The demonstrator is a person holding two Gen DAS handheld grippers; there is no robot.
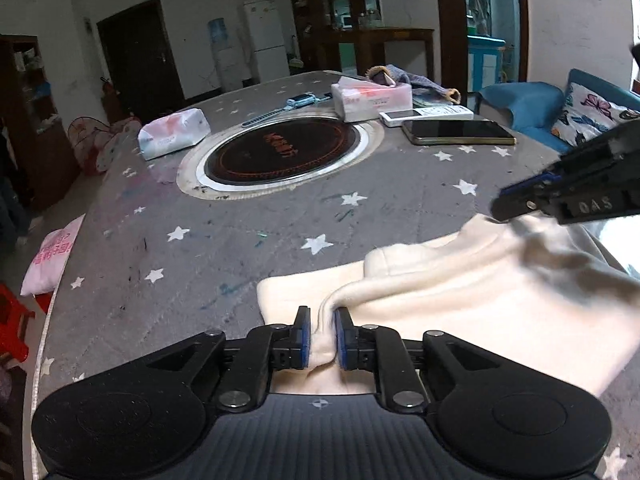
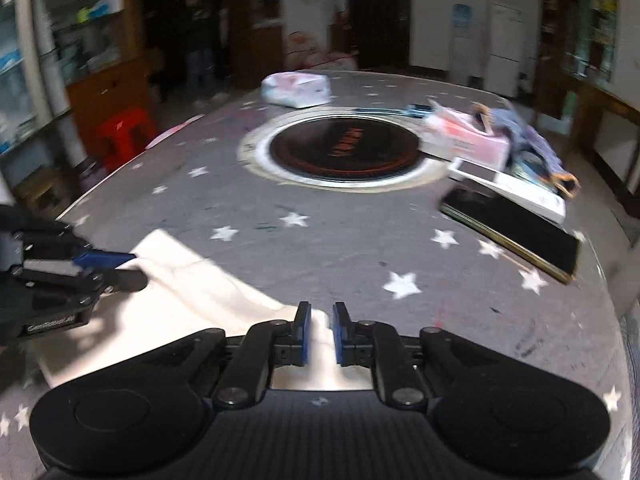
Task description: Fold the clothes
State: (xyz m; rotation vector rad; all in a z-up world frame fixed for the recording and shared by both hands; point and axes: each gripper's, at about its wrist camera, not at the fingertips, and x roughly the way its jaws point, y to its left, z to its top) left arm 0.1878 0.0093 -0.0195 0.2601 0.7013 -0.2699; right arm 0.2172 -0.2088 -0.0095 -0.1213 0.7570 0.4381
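Observation:
A cream fleece garment (image 1: 460,300) lies bunched on the near part of the grey star-patterned tablecloth (image 1: 240,248). In the left wrist view my left gripper (image 1: 322,334) is shut on a raised fold of its near-left edge, the cloth filling the narrow gap between the blue pads. My right gripper (image 1: 500,204) comes in from the right, with the garment's far corner drawn up to its tips. In the blurred right wrist view the right gripper (image 2: 321,332) has the pale garment (image 2: 192,280) between its pads, and the left gripper (image 2: 132,270) sits at the garment's left edge.
A round black hob (image 1: 282,152) is set into the table's middle. Beyond it lie a tissue pack (image 1: 174,132), a tissue box (image 1: 372,96), a blue watch (image 1: 288,108), a white remote (image 1: 424,114) and a dark phone (image 1: 456,132). A pink bag (image 1: 52,256) hangs off the left edge.

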